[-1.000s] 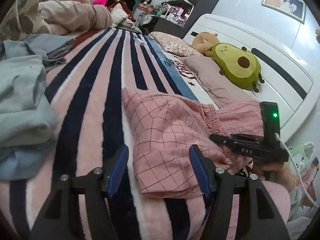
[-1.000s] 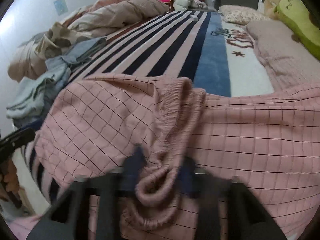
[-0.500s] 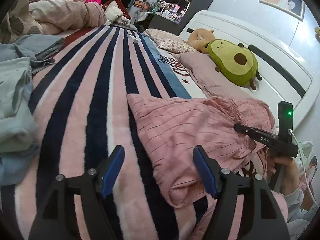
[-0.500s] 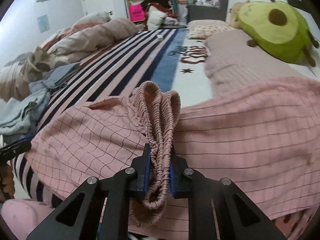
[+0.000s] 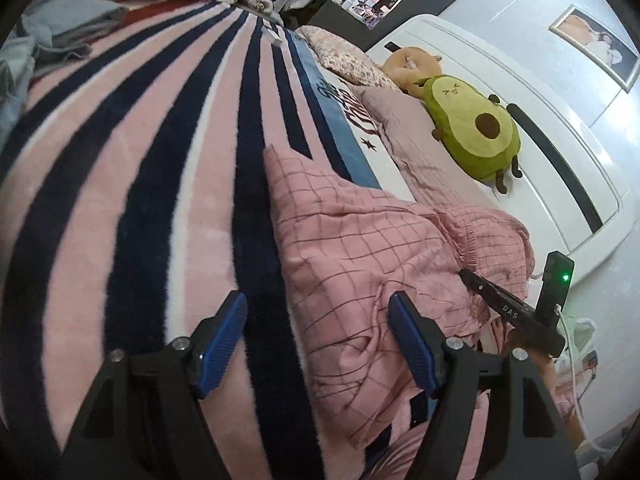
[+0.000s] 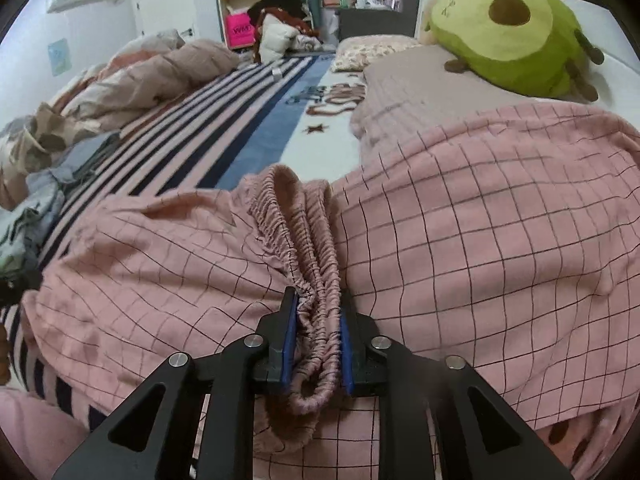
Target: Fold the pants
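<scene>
Pink cotton pants (image 6: 460, 232) carry a thin dark grid check; the plush bed blanket (image 5: 132, 168) runs in pink, white and navy stripes with a blue band; the avocado-shaped plush toy (image 5: 472, 128) is green, its pit brown; black grippers bear blue pads (image 5: 222, 338).

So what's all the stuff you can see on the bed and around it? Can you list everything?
pants: one, pink with a dark grid, bunched on the blanket, elastic waistband pinched in the right gripper
blanket: one, pink, white and navy stripes with a blue band, covering the bed
avocado plush: one, green, beside the headboard
brown plush: one, tan, behind the avocado
floral pillow: one, pale, by the headboard
headboard: one, white
framed picture: one, on the wall
grey-blue clothes: a pile, far edge of the bed
crumpled duvet: one, beige
left gripper: black, blue pads, open over the pants' edge
right gripper: black, blue pads; jaws opening, waistband between them
</scene>
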